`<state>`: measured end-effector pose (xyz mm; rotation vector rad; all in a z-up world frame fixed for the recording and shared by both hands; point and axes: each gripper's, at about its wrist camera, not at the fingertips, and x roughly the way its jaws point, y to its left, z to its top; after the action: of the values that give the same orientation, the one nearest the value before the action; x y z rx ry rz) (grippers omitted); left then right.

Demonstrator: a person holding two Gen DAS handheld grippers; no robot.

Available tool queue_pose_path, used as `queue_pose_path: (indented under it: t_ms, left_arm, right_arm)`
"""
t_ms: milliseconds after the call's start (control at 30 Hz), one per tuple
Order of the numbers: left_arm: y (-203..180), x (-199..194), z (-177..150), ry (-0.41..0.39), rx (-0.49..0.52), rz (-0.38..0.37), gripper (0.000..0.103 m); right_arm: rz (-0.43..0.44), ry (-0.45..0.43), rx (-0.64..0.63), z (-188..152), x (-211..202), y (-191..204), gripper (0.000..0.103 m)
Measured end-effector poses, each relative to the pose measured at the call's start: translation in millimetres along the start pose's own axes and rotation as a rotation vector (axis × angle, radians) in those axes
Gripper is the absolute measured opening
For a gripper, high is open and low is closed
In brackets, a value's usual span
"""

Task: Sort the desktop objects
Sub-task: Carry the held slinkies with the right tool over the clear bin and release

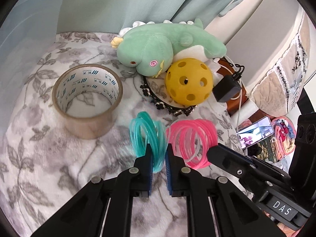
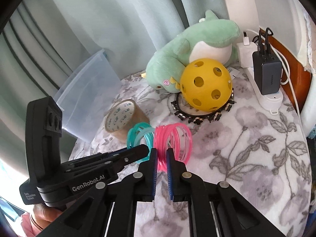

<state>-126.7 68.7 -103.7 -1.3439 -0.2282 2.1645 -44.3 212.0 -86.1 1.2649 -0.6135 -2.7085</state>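
Teal rings [image 1: 147, 138] pinched in left claw [image 1: 158, 156], pink rings [image 2: 173, 140] in right claw [image 2: 162, 158]

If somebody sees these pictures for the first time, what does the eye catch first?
Two gripped ring bundles up front: the left gripper shut on the teal rings, the right gripper on the pink rings. Behind them, a yellow holed ball leans against a green plush toy.
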Motion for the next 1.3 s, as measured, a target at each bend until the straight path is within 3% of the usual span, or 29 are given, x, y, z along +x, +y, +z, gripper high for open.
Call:
queue_pose_path:
  t_ms: [400, 700, 1067, 1300]
  left_arm:
    - [-10, -33, -22, -0.057, 0.0, -0.024, 0.01]
    - [-8, -71, -21, -0.145, 0.008, -0.033, 0.01]
    - [16, -155, 16, -0.322, 0.015, 0.012, 0.01]
    - [45, -217, 45, -0.447, 0.002, 0.09, 0.01]
  right_arm:
    - [0.004, -0.028, -0.047, -12, -27, 20, 0.007]
    - [0.04, -0.079, -0.107, -5, -48, 48, 0.007]
    - [0.164, -0.154, -0.201, 48, -60, 112, 0.007]
    - [0.227, -0.229, -0.345, 88, -61, 184, 0.007]
